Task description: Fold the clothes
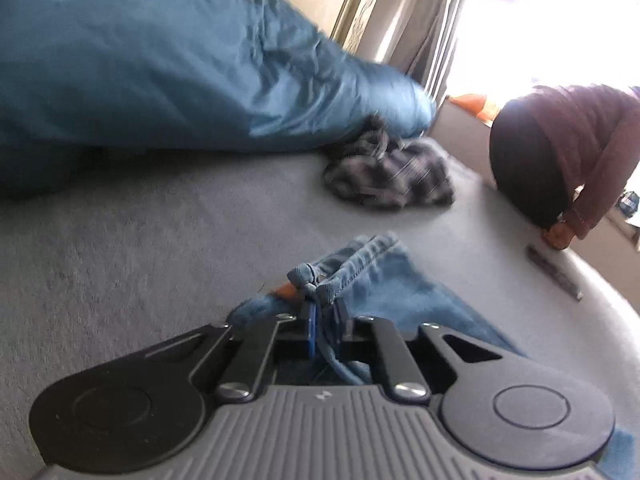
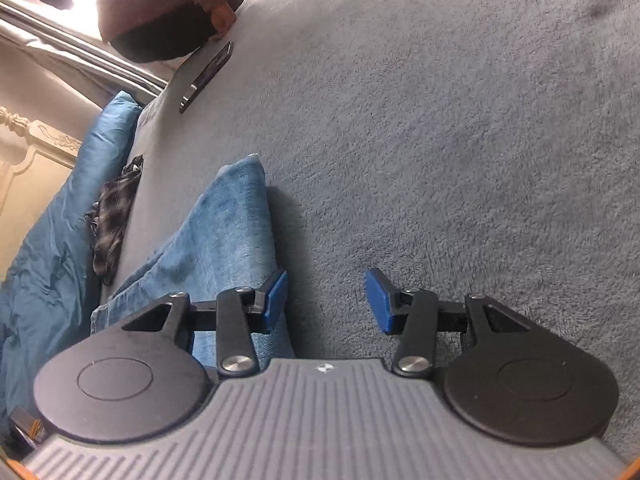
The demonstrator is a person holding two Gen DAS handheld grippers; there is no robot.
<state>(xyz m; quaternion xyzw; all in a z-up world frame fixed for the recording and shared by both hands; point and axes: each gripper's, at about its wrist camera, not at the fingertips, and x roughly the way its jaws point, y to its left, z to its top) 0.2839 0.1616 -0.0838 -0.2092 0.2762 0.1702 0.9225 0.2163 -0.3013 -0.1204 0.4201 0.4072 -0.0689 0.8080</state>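
1. The left gripper [image 1: 320, 312] is pinching a bunched hem of the jeans [image 1: 384, 284]; its fingers are pressed together on the thick seam, and some loose denim is hanging down between the linkages. For a good fold, I think this grip should stay on the doubled seam, because a single layer could slip out.

2. The right gripper [image 2: 326, 304] is hovering low over the bed [image 2: 460, 140] with its fingers spread and nothing between them. One finger [image 2: 276, 300] is sitting just at the edge of the jeans [image 2: 224, 240], the other over bare blanket.

3. The jeans are lying on the grey blanket in front of both grippers, partly raised into a ridge and not flat. Whether one fold is already made, I cannot tell from here.

4. In my judgement the free gripper should close on the denim edge beside it, at the same height as the left one, so the cloth is moving level and the edges are meeting straight.

5. Farther away, a crumpled checked garment [image 1: 388, 176] is lying beside a blue duvet [image 1: 160, 60]; it looks unfolded.

6. At the far edge, a person in a maroon sleeve [image 1: 592, 152] is leaning on the bed, near a dark flat object [image 1: 554, 272]. The jeans should be kept away from them.
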